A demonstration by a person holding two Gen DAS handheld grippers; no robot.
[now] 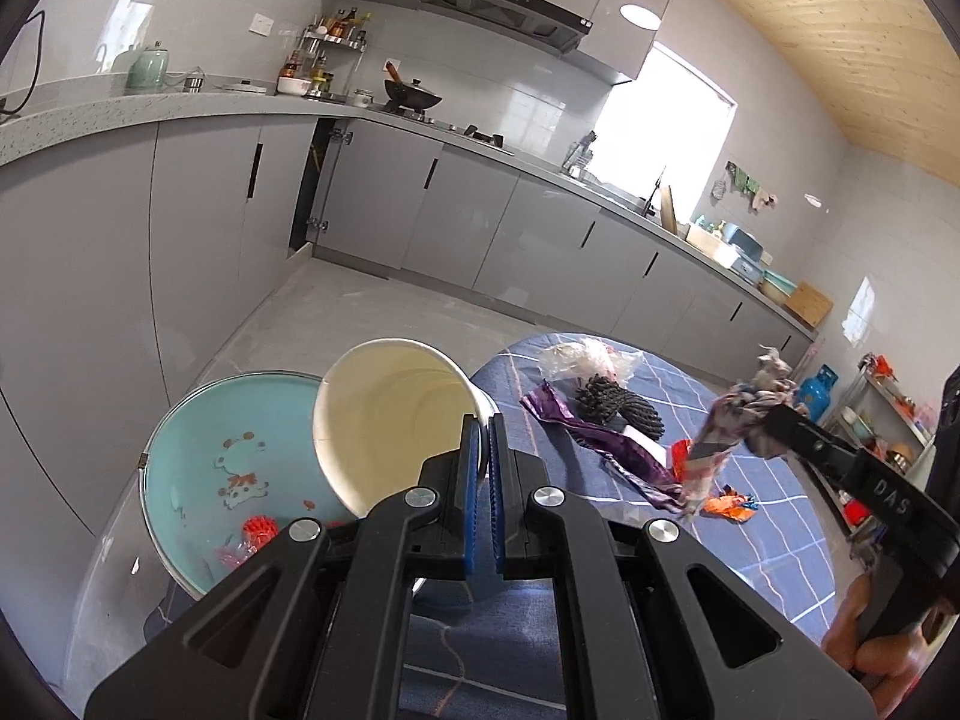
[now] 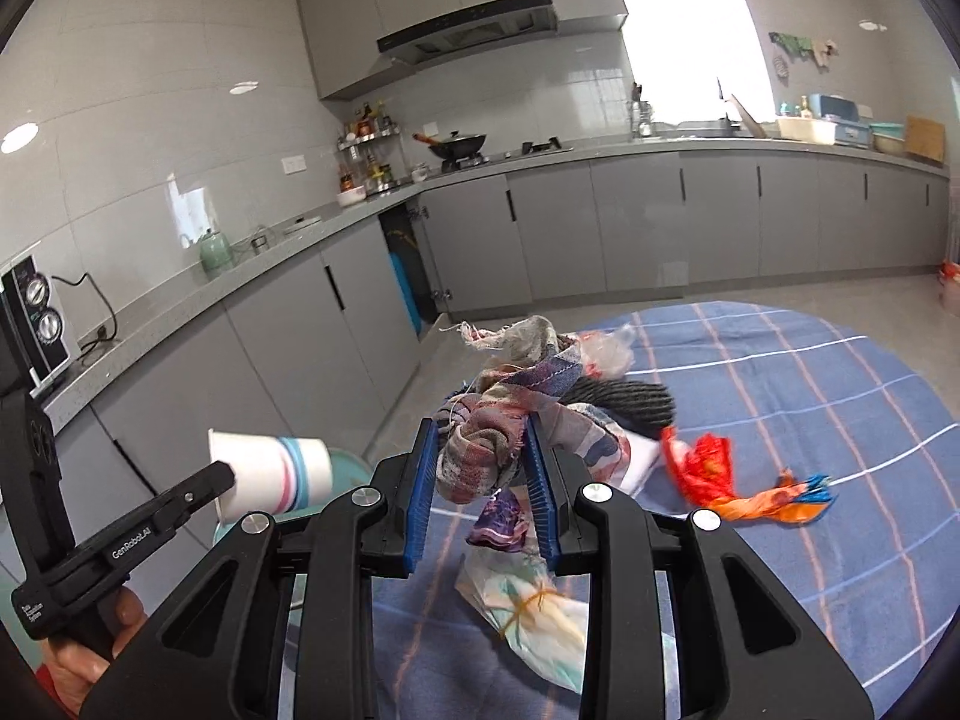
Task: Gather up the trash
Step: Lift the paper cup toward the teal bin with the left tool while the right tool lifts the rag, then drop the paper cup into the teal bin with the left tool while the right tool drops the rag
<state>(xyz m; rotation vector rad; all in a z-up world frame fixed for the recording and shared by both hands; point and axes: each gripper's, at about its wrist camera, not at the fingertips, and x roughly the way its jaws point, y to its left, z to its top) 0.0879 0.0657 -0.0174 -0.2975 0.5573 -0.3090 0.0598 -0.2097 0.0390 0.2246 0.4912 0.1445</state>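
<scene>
You are working in a grey-cabinet kitchen at a round table under a blue checked cloth point(image 2: 840, 396). Nearest you, your left gripper point(image 1: 486, 420) has its blue pads pressed together on the rim of a white paper cup point(image 1: 390, 420), tilted above a turquoise bin point(image 1: 240, 456) standing beside the table. Your right gripper point(image 2: 483, 462) pinches a bunched rag point(image 2: 510, 408), lifted off the cloth. Past it lie a purple wrapper point(image 1: 606, 450), an orange wrapper point(image 2: 720, 474), a dark knitted piece point(image 1: 618, 402) and crumpled clear plastic point(image 1: 585, 360).
</scene>
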